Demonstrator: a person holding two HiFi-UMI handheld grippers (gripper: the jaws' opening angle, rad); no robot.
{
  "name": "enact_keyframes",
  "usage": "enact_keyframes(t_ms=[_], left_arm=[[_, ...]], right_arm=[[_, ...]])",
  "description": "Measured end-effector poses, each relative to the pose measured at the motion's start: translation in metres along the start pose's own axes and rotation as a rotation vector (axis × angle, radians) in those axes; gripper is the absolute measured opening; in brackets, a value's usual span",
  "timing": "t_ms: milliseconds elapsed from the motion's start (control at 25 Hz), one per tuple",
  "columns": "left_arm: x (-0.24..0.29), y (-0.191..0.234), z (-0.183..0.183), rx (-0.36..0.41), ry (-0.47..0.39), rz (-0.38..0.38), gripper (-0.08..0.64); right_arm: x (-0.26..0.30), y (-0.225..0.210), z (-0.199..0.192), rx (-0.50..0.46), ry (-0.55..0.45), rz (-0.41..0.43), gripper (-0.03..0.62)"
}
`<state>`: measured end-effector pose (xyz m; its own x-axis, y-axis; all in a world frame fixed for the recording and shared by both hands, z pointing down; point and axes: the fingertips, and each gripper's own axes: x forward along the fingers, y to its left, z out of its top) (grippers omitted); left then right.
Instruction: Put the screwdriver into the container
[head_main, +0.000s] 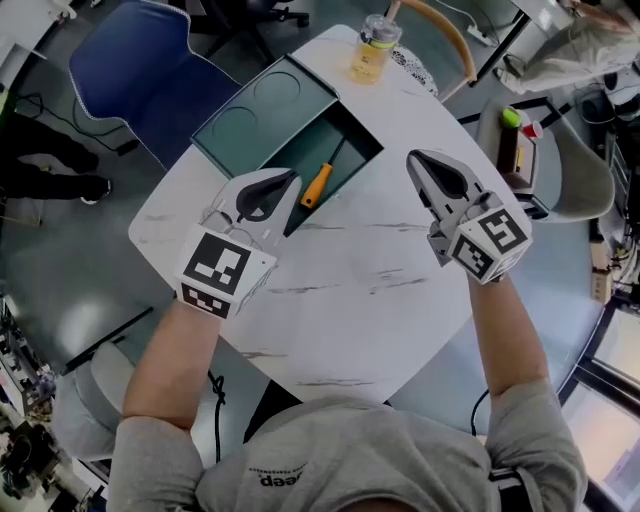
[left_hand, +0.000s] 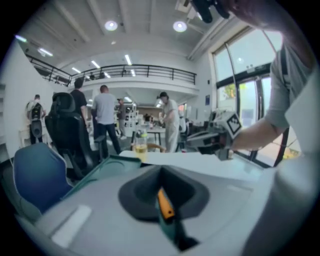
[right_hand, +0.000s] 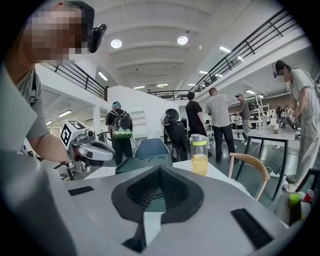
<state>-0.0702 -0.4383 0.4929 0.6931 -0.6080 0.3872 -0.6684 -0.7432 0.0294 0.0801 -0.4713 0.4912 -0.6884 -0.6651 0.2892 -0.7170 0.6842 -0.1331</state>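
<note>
The screwdriver (head_main: 317, 184), orange handle and dark shaft, lies inside the open dark-teal container (head_main: 352, 152) at the far left of the white table. The container's lid (head_main: 255, 112) lies beside it with two round dents. My left gripper (head_main: 290, 178) hovers just left of the handle with its jaws shut and nothing held. In the left gripper view the orange handle (left_hand: 165, 204) shows beyond the jaws. My right gripper (head_main: 415, 157) hangs over the table right of the container, jaws shut and empty.
A bottle of yellow liquid (head_main: 374, 50) stands at the table's far corner, with a wooden chair (head_main: 440, 30) behind it. A blue chair (head_main: 150, 70) sits left of the lid. A grey seat (head_main: 560, 170) with small items is at right. Several people stand far off.
</note>
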Motion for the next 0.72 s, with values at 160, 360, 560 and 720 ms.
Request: enact_keyframes(t_ms=[160, 360, 560, 720], left_arm=[[-0.027, -0.004, 0.023, -0.023, -0.057, -0.011, 0.003], [-0.064, -0.017, 0.055, -0.040, -0.108, -0.037, 0.003], [-0.105, -0.023, 0.084, -0.044, -0.160, -0.050, 0.003], [-0.141, -0.018, 0.104, -0.045, -0.227, -0.044, 0.003]], right_arm=[[-0.014, 0.016, 0.013, 0.010, 0.006, -0.013, 0.008], [-0.031, 0.047, 0.031, 0.008, 0.027, -0.017, 0.008], [-0.050, 0.071, 0.059, 0.012, 0.023, -0.042, 0.008], [-0.060, 0.086, 0.085, 0.012, 0.002, -0.072, 0.008]])
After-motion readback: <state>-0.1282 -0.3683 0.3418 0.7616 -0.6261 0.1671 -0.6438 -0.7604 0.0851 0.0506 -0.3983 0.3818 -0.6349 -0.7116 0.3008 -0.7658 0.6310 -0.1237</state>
